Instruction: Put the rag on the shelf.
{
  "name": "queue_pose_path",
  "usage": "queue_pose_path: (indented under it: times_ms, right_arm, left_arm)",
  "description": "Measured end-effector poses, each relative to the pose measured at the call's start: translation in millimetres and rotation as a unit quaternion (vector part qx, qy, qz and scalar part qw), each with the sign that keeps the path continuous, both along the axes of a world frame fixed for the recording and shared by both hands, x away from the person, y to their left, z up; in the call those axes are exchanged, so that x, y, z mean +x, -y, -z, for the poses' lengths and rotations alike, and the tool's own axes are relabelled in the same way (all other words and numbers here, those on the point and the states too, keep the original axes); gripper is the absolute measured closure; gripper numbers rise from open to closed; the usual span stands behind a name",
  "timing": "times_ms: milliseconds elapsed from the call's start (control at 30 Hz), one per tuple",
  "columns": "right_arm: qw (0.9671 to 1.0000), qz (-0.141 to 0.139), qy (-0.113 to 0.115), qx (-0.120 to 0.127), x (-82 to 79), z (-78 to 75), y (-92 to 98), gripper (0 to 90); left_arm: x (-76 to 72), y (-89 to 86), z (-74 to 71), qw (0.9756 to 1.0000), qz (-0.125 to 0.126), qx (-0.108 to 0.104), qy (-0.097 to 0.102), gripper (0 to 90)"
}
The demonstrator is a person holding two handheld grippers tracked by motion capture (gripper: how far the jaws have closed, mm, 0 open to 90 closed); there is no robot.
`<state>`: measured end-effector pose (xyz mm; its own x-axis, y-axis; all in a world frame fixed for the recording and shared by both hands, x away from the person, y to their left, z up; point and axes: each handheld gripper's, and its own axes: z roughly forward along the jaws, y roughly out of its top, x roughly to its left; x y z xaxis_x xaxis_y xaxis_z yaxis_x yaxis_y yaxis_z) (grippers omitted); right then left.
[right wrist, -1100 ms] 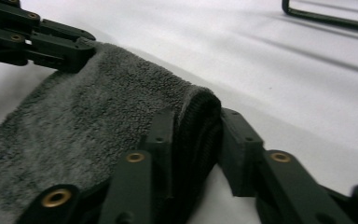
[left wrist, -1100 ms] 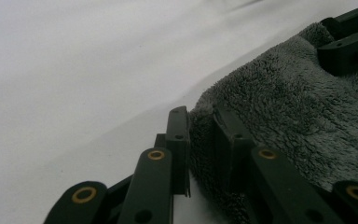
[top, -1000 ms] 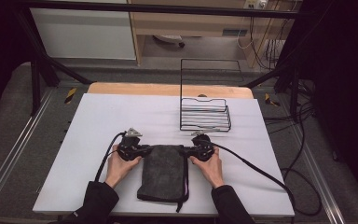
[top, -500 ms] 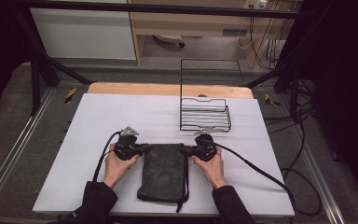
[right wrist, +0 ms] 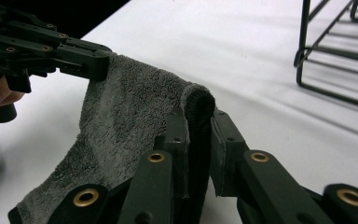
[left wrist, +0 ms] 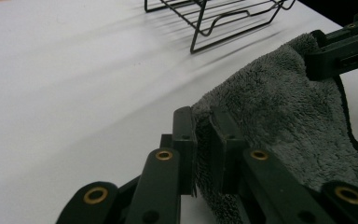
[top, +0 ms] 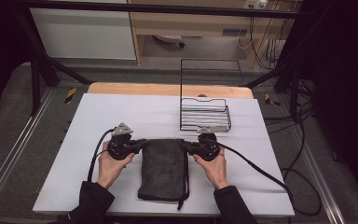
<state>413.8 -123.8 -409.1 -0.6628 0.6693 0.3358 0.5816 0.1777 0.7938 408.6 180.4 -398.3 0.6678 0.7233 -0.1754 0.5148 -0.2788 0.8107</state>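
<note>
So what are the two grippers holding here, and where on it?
Both hold the grey towel: the left gripper pinches one far corner, the right gripper the other, along the edge nearest the wire rack.

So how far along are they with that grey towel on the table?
Done: the towel already lies folded into a narrow strip. In hand: the left gripper and the right gripper are each clamped on a far corner, lifting that edge off the table. Left: probably another fold, then perhaps putting it in the wire rack, which holds nothing yet.
</note>
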Motion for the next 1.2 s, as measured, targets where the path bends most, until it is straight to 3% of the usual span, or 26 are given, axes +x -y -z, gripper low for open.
queue_pose_path:
  times_ms: [100,467,767,1200]
  right_arm:
    - [0.9999,-0.002,0.017,0.003,-3.2,-6.8,0.2,79.8]
    - [0.9989,-0.003,0.045,0.013,-11.1,-21.2,2.3,79.9]
    - [0.9977,-0.001,0.065,0.018,-16.6,-29.5,4.4,79.9]
    - [0.9925,-0.002,0.119,0.030,-31.8,-55.1,7.1,80.2]
  left_arm:
    - [-3.2,-0.2,-5.0,1.0000,-0.001,0.000,0.009,81.3]
    - [-14.8,1.7,-22.2,0.9991,-0.003,0.001,0.042,81.3]
    - [-21.6,1.8,-32.3,0.9981,-0.002,-0.010,0.061,81.2]
    - [-36.5,1.8,-54.0,0.9943,-0.006,-0.027,0.103,81.2]
